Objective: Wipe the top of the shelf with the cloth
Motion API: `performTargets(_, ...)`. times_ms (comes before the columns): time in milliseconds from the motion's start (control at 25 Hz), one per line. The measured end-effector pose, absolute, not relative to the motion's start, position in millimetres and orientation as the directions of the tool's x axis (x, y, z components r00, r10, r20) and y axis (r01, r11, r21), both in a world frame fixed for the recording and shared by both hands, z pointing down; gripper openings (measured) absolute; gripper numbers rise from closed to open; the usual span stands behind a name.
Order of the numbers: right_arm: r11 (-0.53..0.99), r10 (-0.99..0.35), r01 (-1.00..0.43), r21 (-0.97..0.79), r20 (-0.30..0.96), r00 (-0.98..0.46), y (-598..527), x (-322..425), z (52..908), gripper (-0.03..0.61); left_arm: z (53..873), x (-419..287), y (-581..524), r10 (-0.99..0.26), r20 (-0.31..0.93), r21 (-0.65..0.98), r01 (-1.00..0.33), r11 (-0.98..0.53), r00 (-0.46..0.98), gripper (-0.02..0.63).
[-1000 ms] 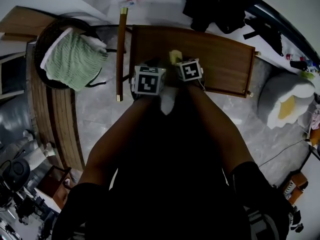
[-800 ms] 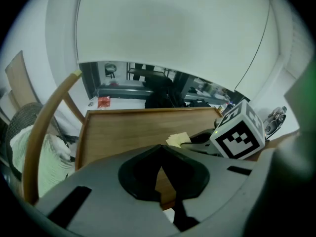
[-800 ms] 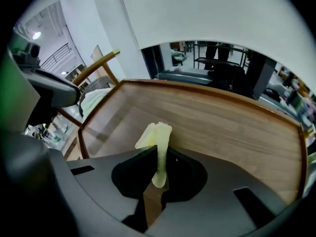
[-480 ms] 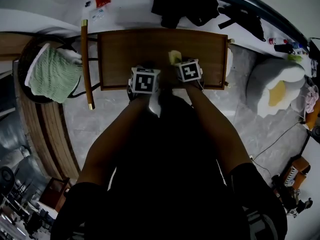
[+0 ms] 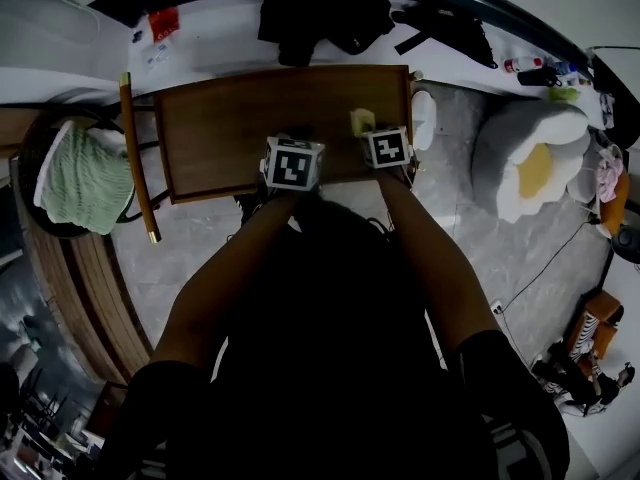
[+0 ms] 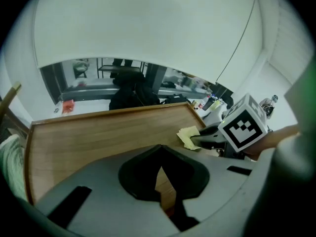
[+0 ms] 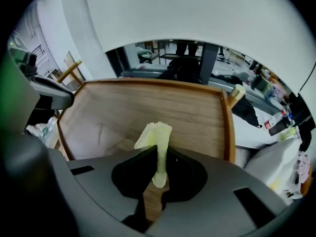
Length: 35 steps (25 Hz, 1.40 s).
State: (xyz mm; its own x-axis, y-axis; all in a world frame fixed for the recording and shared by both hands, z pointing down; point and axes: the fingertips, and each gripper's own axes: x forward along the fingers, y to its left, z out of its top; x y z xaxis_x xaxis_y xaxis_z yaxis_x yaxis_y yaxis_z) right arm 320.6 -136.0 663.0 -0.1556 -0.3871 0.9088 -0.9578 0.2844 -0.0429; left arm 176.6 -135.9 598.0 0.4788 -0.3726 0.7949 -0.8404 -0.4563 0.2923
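Note:
The shelf's brown wooden top (image 5: 230,118) lies below me, its front edge nearest. My right gripper (image 5: 367,130) is shut on a pale yellow cloth (image 5: 361,120) near the top's right end, just inside the front edge. In the right gripper view the cloth (image 7: 157,139) stands pinched between the jaws (image 7: 157,174) over the wood (image 7: 148,105). My left gripper (image 5: 293,143) hovers at the front edge near the middle, shut and empty (image 6: 160,179). The left gripper view has the cloth (image 6: 189,136) to the right of it.
A green knitted cloth (image 5: 72,180) sits on a round chair at the left, beside a wooden rod (image 5: 135,158). Dark clothes (image 5: 320,13) lie behind the shelf. A white and yellow cushion (image 5: 530,158) is on the floor to the right.
The right gripper has carried the cloth rightward along the shelf top, from left of middle to near the right end. The left gripper followed along the front edge.

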Motion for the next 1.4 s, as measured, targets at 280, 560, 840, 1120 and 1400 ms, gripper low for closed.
performTargets(280,0.245,-0.351,-0.964,0.102,0.936,0.010,-125.4,381.5,662.9,0.044,586.4,217.5,-136.9,-0.360,0.774,0.317,-0.811,-0.492,0.521,0.011)
performTargets(560,0.212,-0.336,-0.960,0.183,0.936,0.104,-123.8,396.9,659.4,0.043,578.0,207.2,-136.0,-0.364,0.771,0.338,-0.819,-0.463,0.523,0.011)
performTargets(840,0.143,-0.317,-0.961,0.238,0.931,0.184,-121.1,404.9,657.6,0.043,573.8,158.4,-138.8,-0.384,0.775,0.327,-0.838,-0.437,0.502,0.011)
performTargets(1120,0.178,-0.473,-0.980,0.090,0.881,-0.004,-141.0,314.5,613.4,0.043,554.8,77.4,-133.9,-0.417,0.774,0.312,-0.860,-0.403,0.476,0.011)
performTargets(1400,0.342,-0.452,-0.903,-0.258,0.798,-0.399,-113.7,86.4,595.8,0.043,528.9,-27.7,-99.8,-0.428,0.775,0.312,-0.871,-0.379,0.464,0.012)
